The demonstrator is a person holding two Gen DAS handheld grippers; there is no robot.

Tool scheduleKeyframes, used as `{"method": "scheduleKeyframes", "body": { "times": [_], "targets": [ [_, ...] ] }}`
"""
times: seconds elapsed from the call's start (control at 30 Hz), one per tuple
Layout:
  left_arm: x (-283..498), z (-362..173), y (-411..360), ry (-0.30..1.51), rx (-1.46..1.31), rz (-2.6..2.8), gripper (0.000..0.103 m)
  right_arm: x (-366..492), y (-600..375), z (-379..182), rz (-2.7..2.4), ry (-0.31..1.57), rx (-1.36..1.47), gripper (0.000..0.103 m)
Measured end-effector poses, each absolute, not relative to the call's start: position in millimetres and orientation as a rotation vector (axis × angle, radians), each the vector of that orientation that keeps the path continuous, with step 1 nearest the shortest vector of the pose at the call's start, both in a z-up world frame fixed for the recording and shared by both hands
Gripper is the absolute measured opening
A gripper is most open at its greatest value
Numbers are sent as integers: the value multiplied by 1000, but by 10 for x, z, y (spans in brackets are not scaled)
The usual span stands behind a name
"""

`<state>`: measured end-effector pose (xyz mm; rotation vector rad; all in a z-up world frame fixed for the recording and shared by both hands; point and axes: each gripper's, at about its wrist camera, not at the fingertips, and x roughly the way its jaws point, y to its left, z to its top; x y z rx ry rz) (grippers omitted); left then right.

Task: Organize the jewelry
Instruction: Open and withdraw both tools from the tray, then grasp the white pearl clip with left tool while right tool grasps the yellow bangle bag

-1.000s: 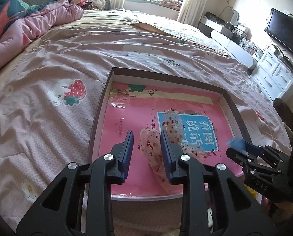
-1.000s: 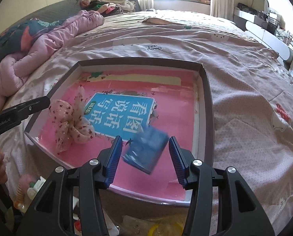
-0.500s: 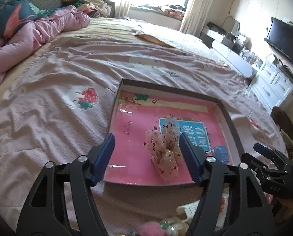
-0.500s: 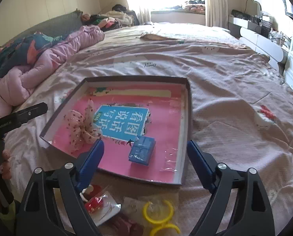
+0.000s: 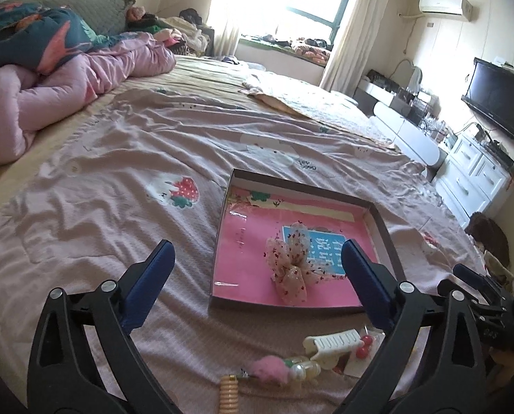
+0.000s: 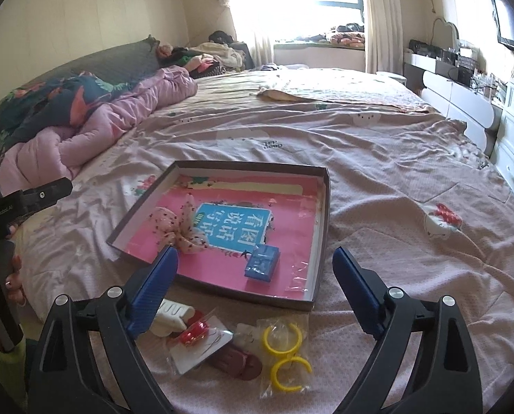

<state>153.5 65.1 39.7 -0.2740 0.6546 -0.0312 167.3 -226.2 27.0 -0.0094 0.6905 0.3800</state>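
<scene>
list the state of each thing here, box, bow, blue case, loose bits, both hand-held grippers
box: open, no lid, on the bed
sheer bow: lying in the box, free
blue case: closed, lying in the box
yellow rings: bagged, outside the box
white hair clip: outside the box
left hand-held gripper: jaws opening, empty
right hand-held gripper: jaws opening, empty

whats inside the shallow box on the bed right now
Inside the box lie a pink spotted bow and a small blue case, on a pink printed sheet. Whatever is beneath that sheet is covered.
</scene>
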Motion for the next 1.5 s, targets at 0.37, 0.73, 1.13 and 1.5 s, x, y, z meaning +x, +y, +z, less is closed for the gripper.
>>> {"method": "scheduleKeyframes", "body": {
  "times": [0.37,0.73,1.13,1.5],
  "targets": [
    [1205,474,527,628,-234,-39,90,1331,-2273,366,405,673,-37,89],
    [1040,389,394,658,-188,-49,90,1118,-2302,326,419,684,-62,89],
    [884,219,180,707,-154,-75,90,935,-2383,167,429,721,-79,89],
    [789,-51,-18,784,-148,-120,90,865,-2524,-8,410,762,-81,89]
  ]
}}
